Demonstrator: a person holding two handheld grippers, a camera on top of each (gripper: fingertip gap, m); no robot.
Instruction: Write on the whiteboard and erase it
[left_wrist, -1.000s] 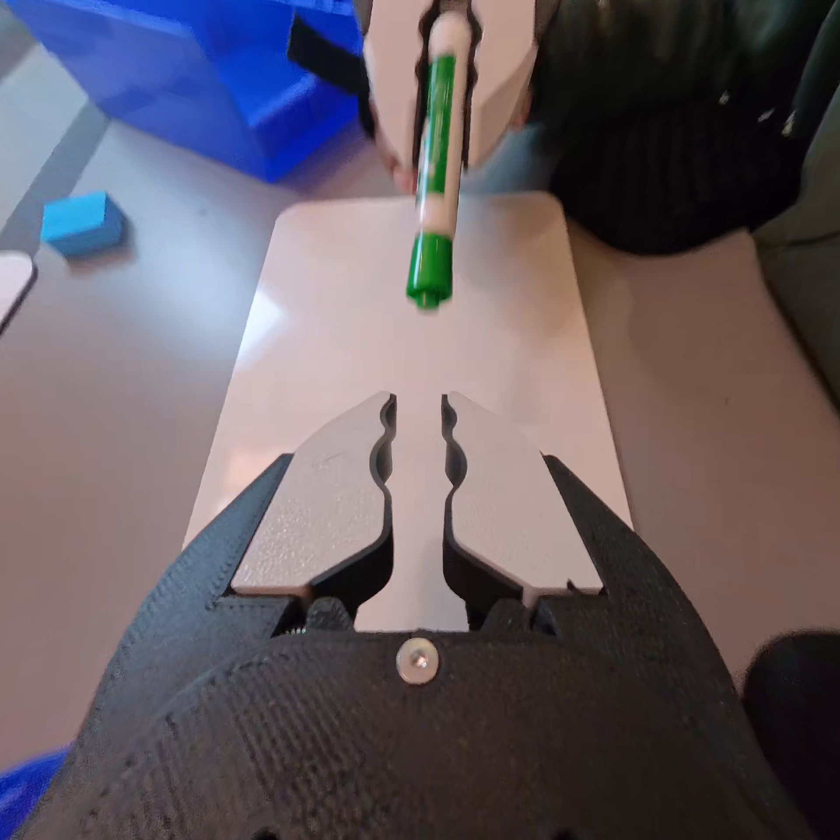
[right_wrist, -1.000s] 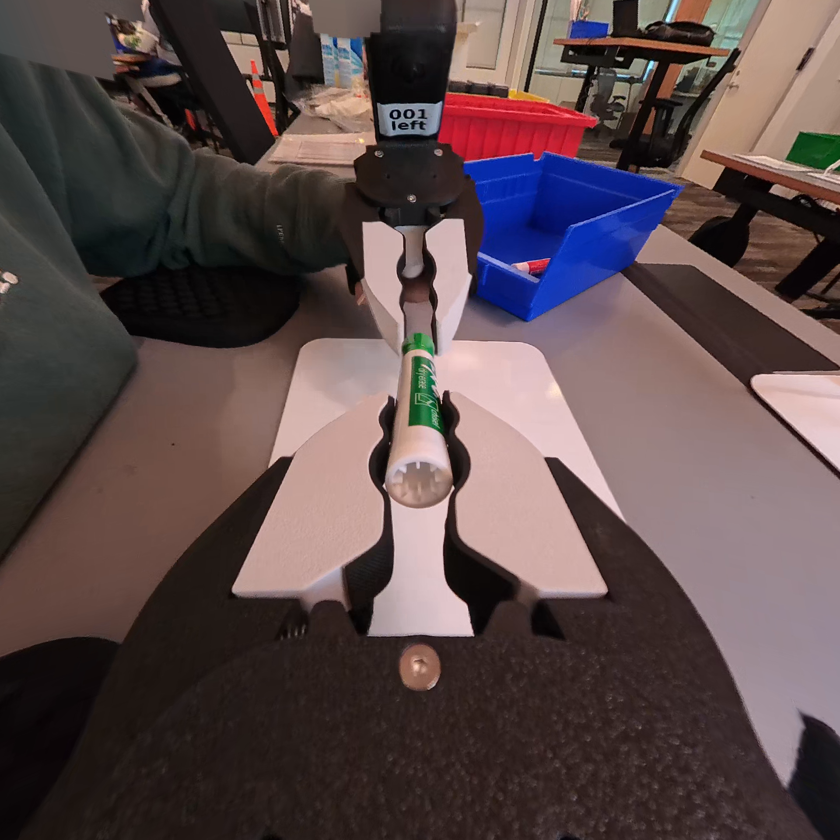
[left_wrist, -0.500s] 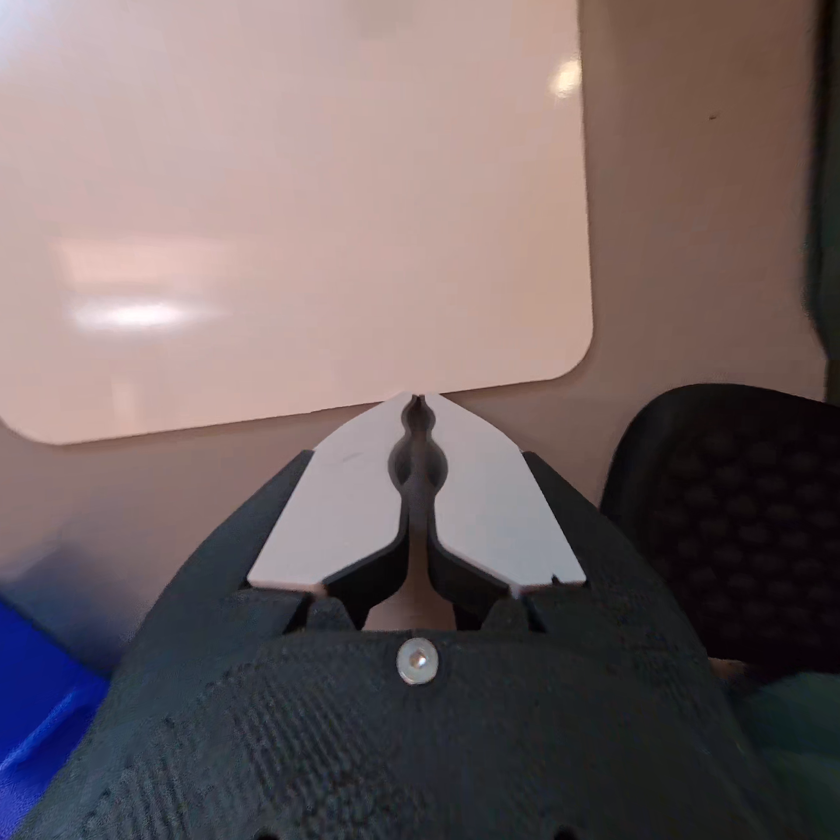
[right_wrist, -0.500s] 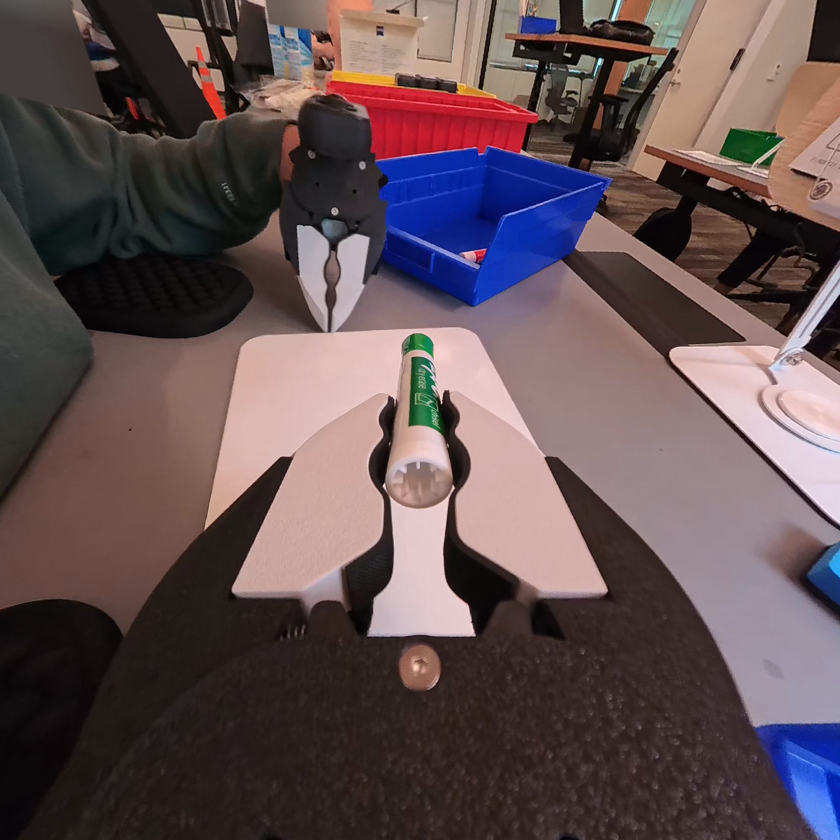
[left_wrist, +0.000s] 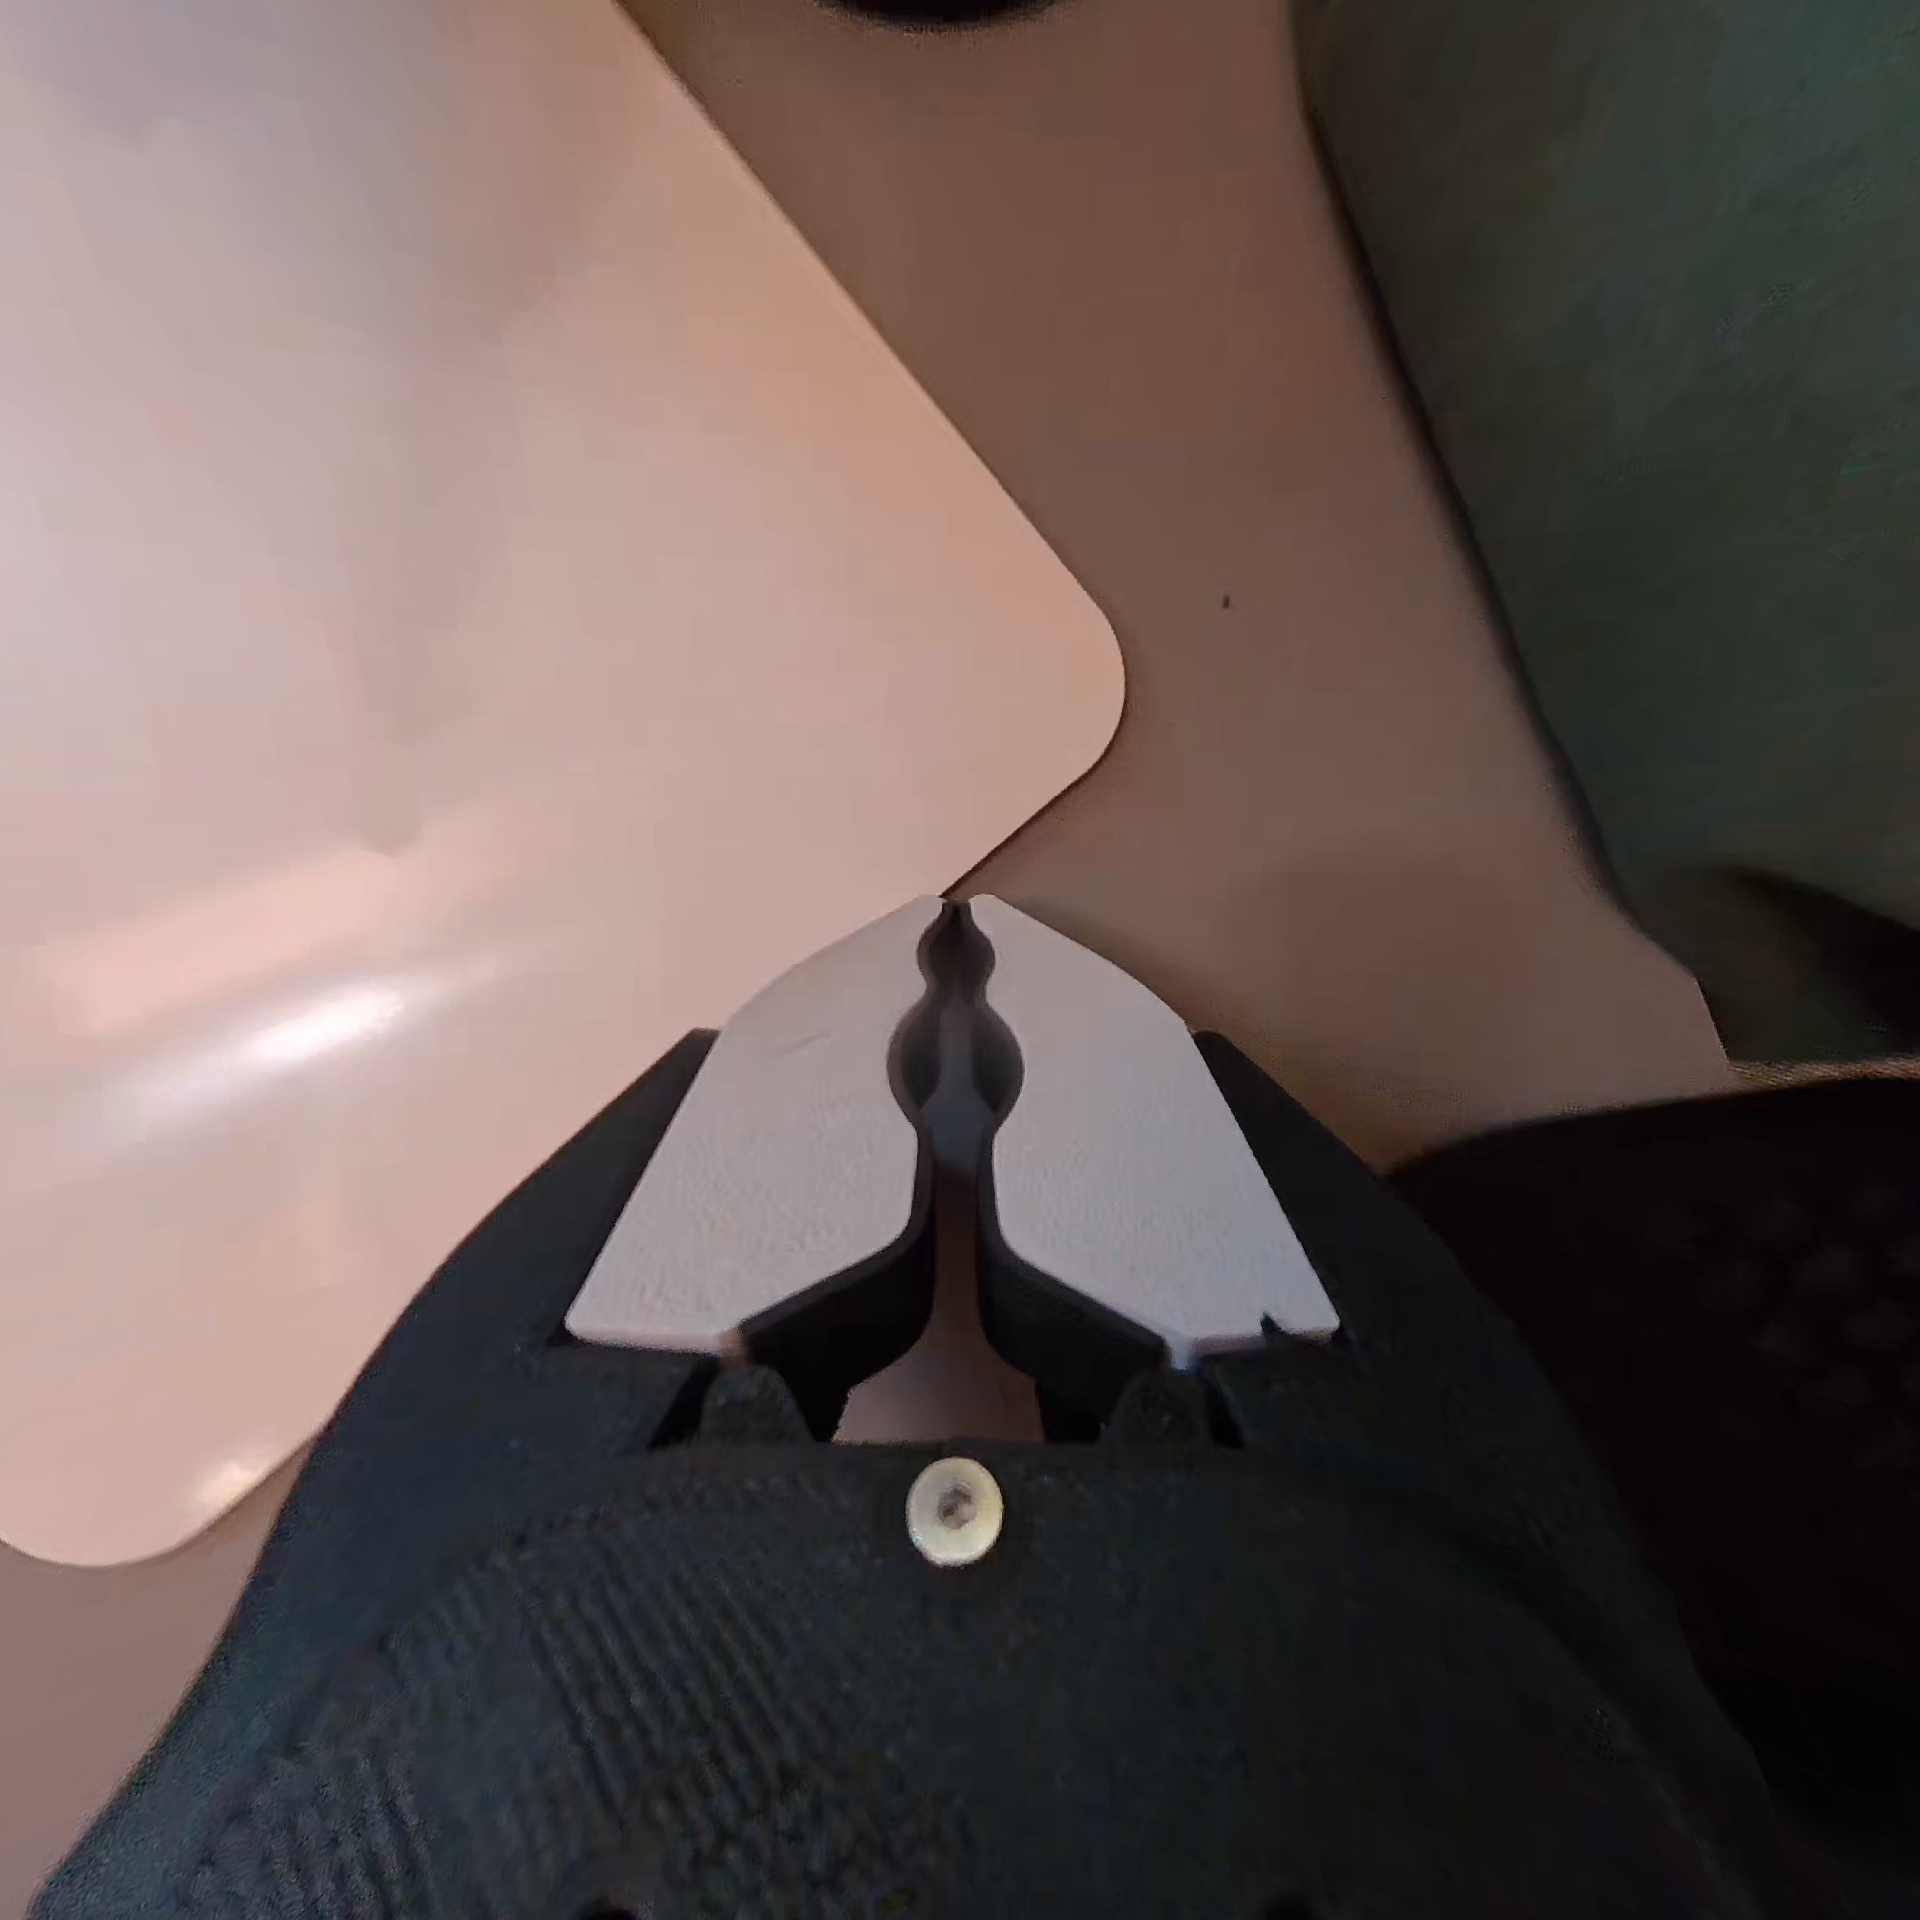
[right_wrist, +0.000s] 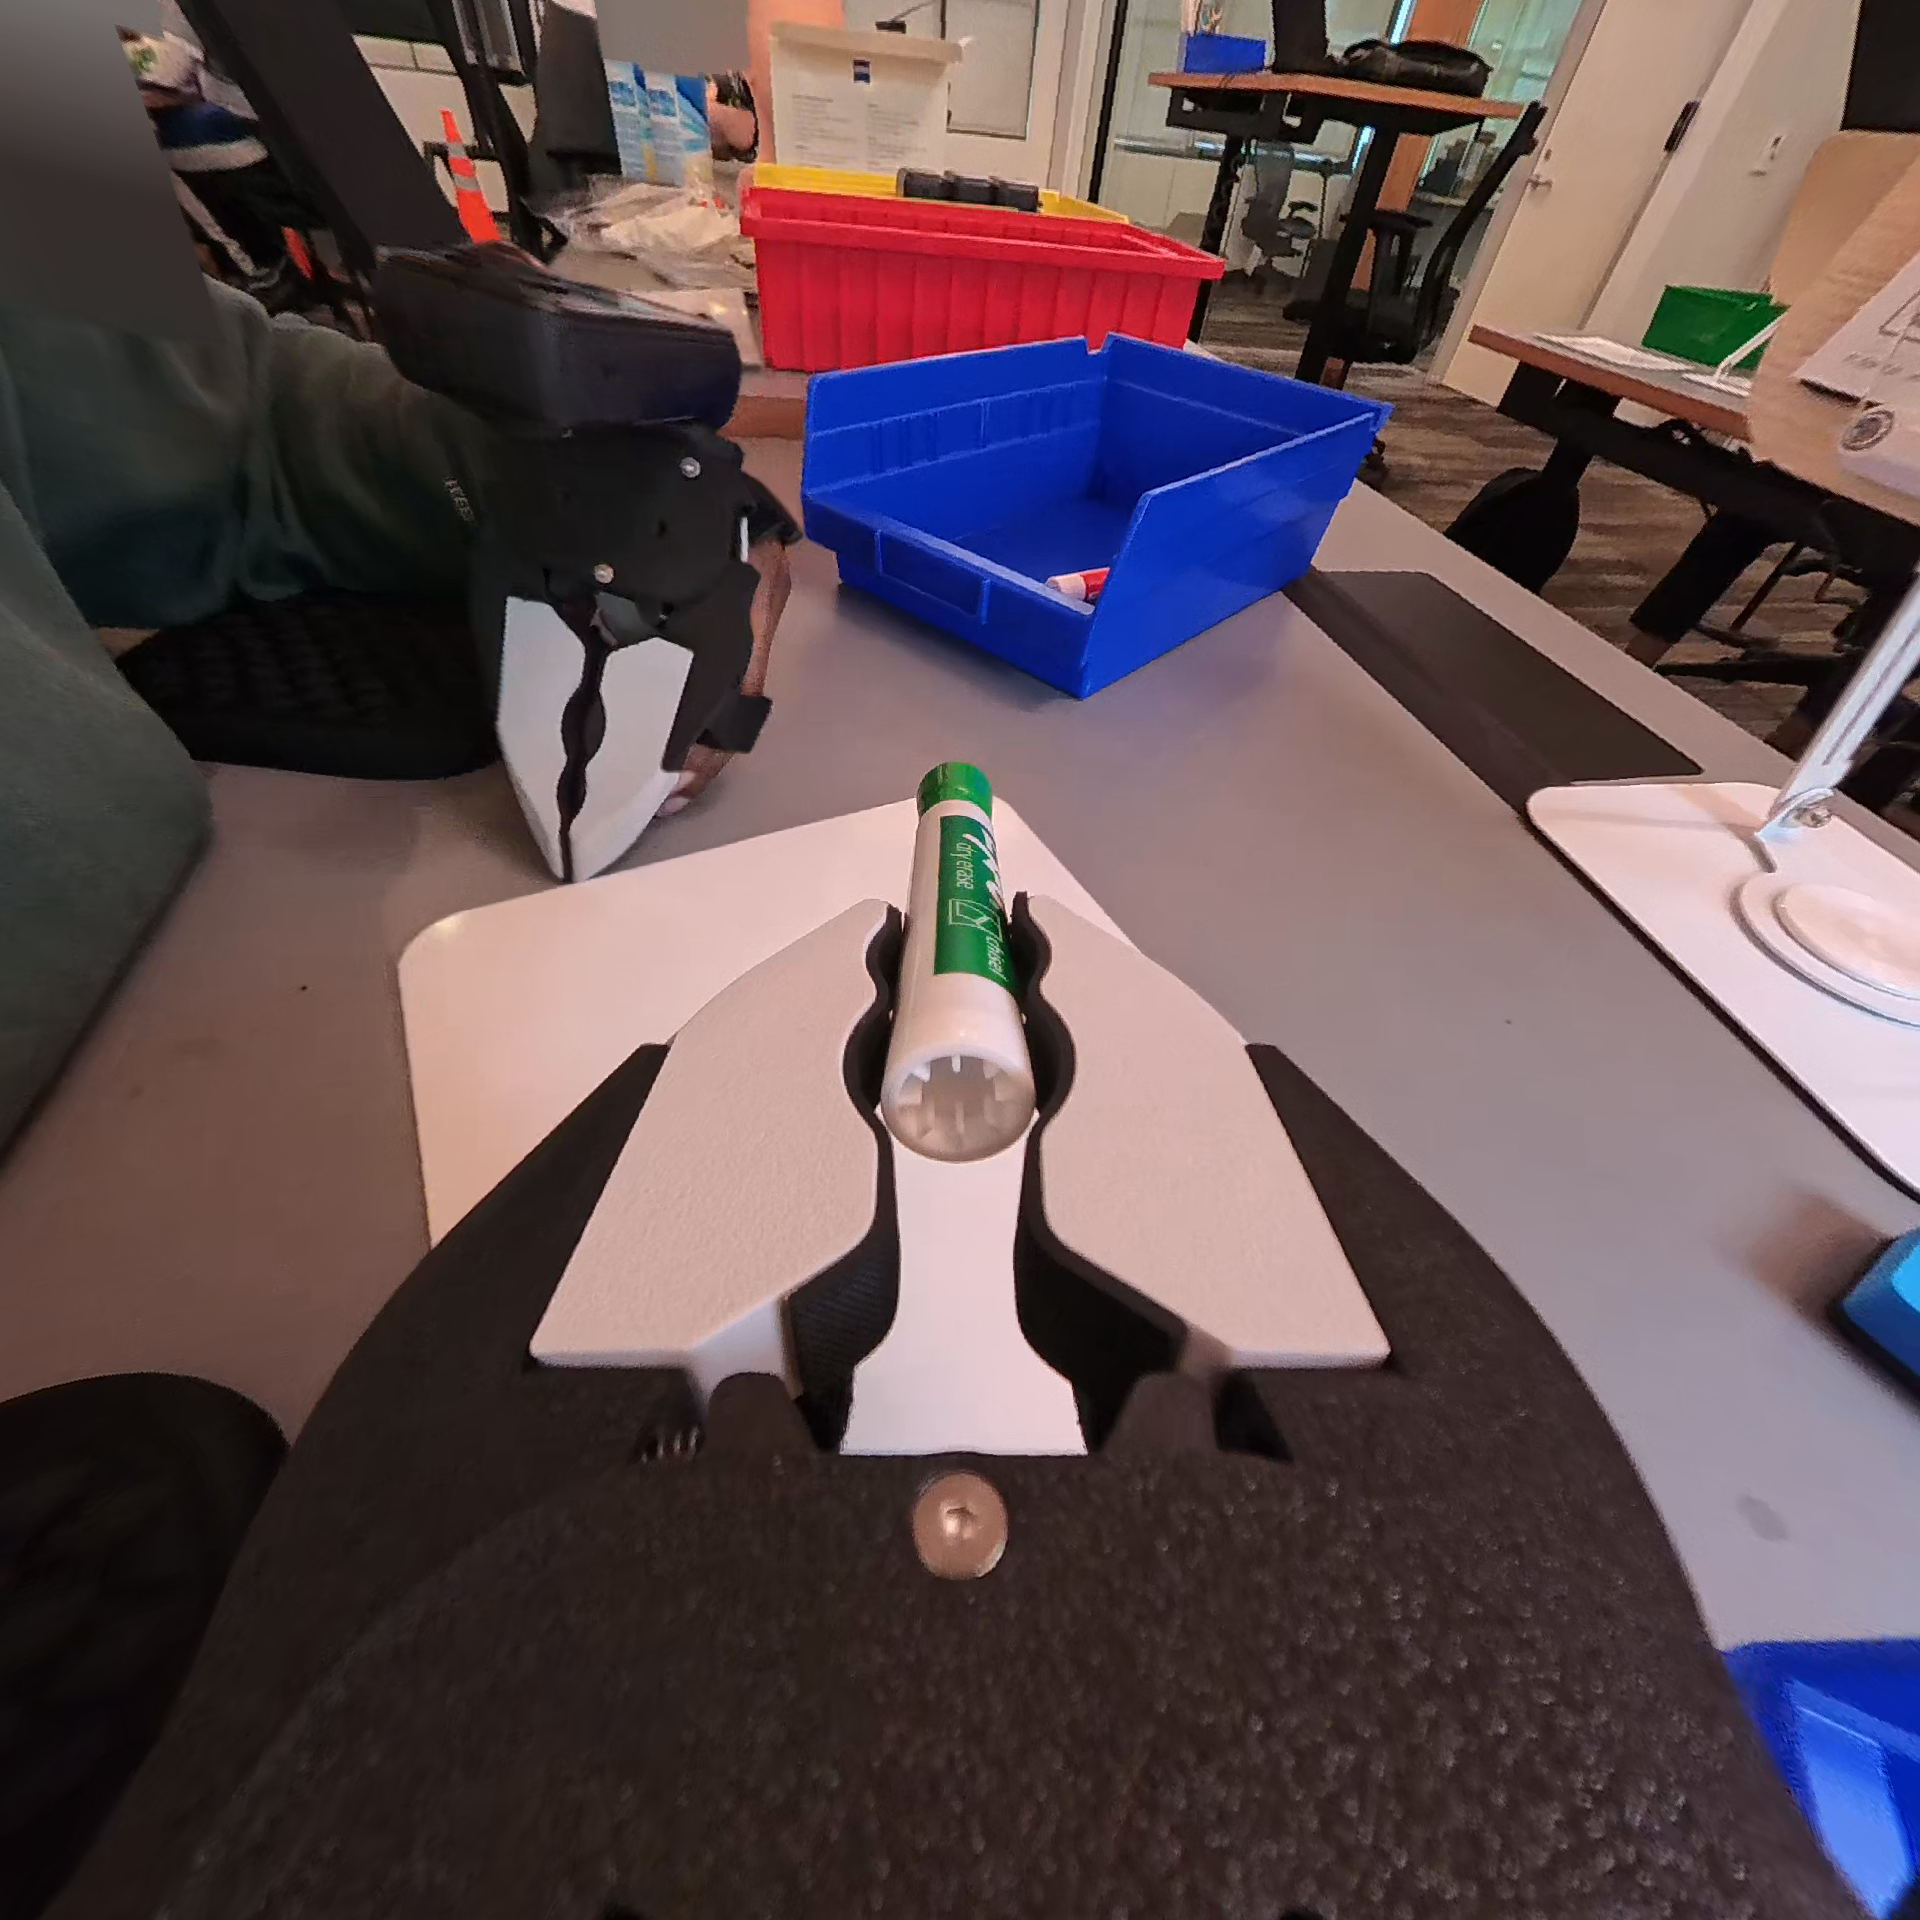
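Sleeve (right_wrist: 260, 488), green, far left of the right gripper, above a black pad (right_wrist: 312, 686). Left gripper (right_wrist: 569, 868): jaws pressed together, empty, tips at the whiteboard's (right_wrist: 582, 997) far-left edge. Right gripper (right_wrist: 958, 925): clamped on a green marker (right_wrist: 951, 935), which points forward over the whiteboard lying flat on the grey table (right_wrist: 1299, 852). Blue bin (right_wrist: 1226, 561) ahead and right; red bin (right_wrist: 966, 291) beyond it. Blue eraser (right_wrist: 1881, 1309) at right edge.

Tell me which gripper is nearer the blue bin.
Left. The left gripper stands at the whiteboard's far corner, beside the blue bin; the right gripper is on the whiteboard's nearer side.
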